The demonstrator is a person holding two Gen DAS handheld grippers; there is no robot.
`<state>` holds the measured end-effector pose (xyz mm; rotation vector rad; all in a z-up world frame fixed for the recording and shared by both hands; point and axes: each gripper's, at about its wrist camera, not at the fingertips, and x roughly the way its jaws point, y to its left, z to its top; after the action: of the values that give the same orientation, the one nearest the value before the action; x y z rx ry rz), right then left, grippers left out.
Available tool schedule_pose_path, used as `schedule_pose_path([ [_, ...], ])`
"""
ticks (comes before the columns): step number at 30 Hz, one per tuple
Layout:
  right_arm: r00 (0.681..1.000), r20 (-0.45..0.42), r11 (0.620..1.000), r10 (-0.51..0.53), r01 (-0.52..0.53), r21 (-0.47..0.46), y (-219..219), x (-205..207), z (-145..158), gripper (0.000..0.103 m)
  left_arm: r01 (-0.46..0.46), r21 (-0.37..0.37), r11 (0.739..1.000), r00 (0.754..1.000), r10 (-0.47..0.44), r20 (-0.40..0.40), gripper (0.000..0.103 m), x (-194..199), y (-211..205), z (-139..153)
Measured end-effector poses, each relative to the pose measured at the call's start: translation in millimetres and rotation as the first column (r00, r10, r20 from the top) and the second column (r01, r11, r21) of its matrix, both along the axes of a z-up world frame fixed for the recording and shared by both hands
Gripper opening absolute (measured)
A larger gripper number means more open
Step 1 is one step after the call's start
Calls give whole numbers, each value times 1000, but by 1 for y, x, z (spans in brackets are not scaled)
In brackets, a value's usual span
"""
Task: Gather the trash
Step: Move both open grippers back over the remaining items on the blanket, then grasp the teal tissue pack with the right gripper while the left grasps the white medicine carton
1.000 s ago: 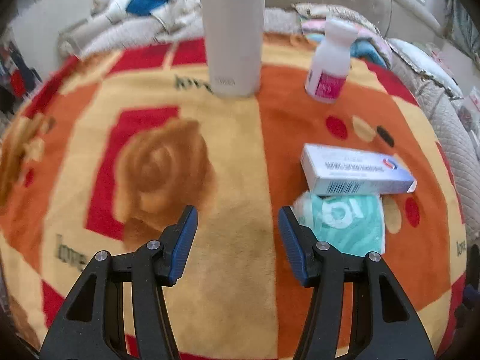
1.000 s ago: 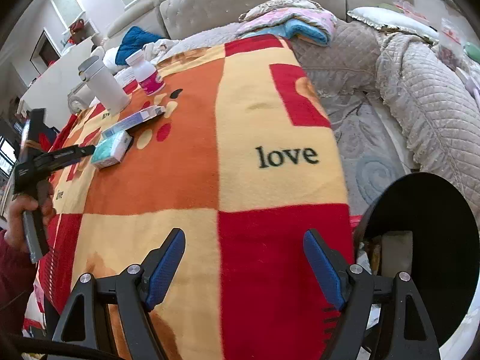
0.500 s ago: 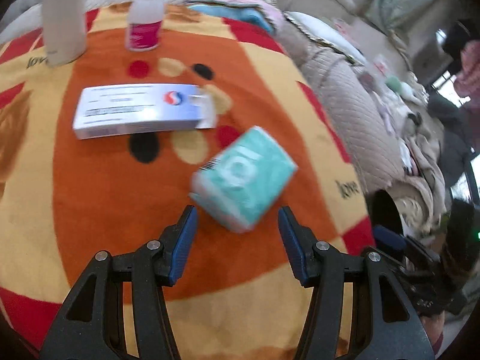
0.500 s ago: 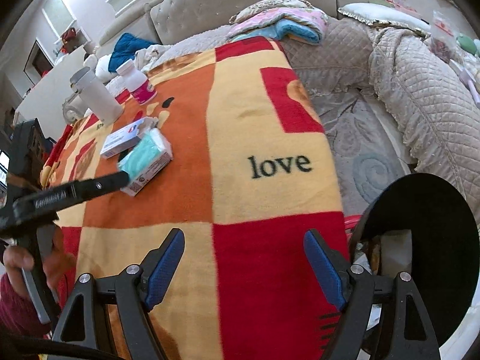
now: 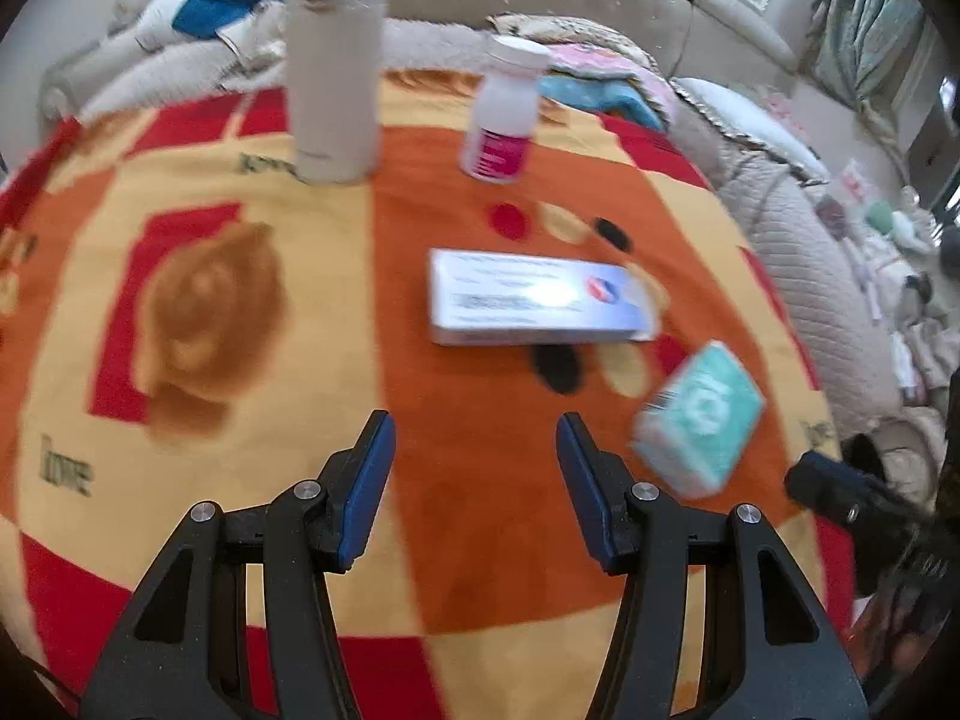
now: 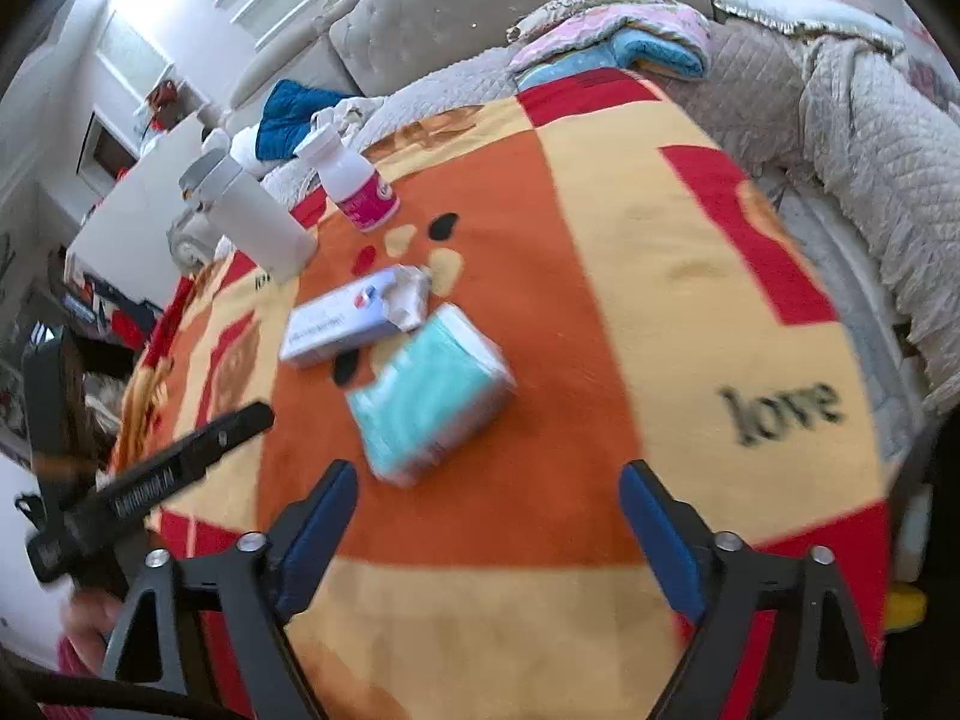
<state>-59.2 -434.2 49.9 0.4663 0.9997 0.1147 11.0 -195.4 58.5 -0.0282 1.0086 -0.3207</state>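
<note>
A teal tissue pack [image 6: 432, 393] lies on the orange and yellow blanket [image 6: 600, 312], just ahead of my open, empty right gripper [image 6: 489, 519]. It also shows in the left wrist view [image 5: 699, 420], to the right of my open, empty left gripper [image 5: 474, 480]. A white and blue carton [image 5: 540, 297] with a torn end lies beyond it and also shows in the right wrist view [image 6: 354, 315]. The left gripper shows from the side in the right wrist view [image 6: 156, 480].
A tall white flask [image 5: 336, 66] and a white bottle with a pink label [image 5: 504, 114] stand at the back of the blanket. Folded cloths [image 6: 624, 36] and quilted grey bedding [image 6: 870, 120] lie around it. The right gripper's tip [image 5: 840, 492] shows at the blanket's right edge.
The left gripper has swung back left, so the tissue pack now lies off to its right. The right gripper has moved in toward the tissue pack. Both stay open.
</note>
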Motion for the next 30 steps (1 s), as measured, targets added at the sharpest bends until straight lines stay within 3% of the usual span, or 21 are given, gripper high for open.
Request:
schedule_pose_path([
  [4,1000,-14,999,-9,8,-47,29,30,-8,90,0,15,1000,1000,0,16,55,11,16,2],
  [6,1000,-21,996,-9,7,-84,38,41,-15,90,37,1,999,998,-37,42,60,19,16,5],
  [9,1000,16,979,19,-16,-204,52,49,-17,89,83,-3,997,994,-83,74,65,34,8,11],
  [11,998,33,967,47,-37,-253,53,48,-18,78,103,-8,995,992,-102,80,66,46,1,12],
  [12,998,39,964,56,-44,-261,51,47,-17,67,115,-12,993,991,-114,74,68,56,-3,12],
  [14,997,36,973,64,-54,-223,39,42,-16,62,116,-12,993,992,-115,53,68,72,-10,8],
  [16,997,39,980,67,-59,-192,26,35,-12,49,115,-27,993,993,-114,28,68,85,-13,3],
  [17,997,38,981,69,-61,-185,22,32,-11,49,115,-38,993,993,-114,11,68,90,-15,0],
  [23,996,21,988,87,-83,-131,13,27,-13,49,49,-73,996,996,-54,-69,68,116,-13,-20],
  [27,996,12,993,83,-81,-87,20,30,-15,80,24,-100,995,995,-34,-98,68,110,-8,-26],
  [30,995,11,984,99,-96,-148,33,30,-15,82,30,-96,995,991,-42,-125,68,96,-3,-24],
])
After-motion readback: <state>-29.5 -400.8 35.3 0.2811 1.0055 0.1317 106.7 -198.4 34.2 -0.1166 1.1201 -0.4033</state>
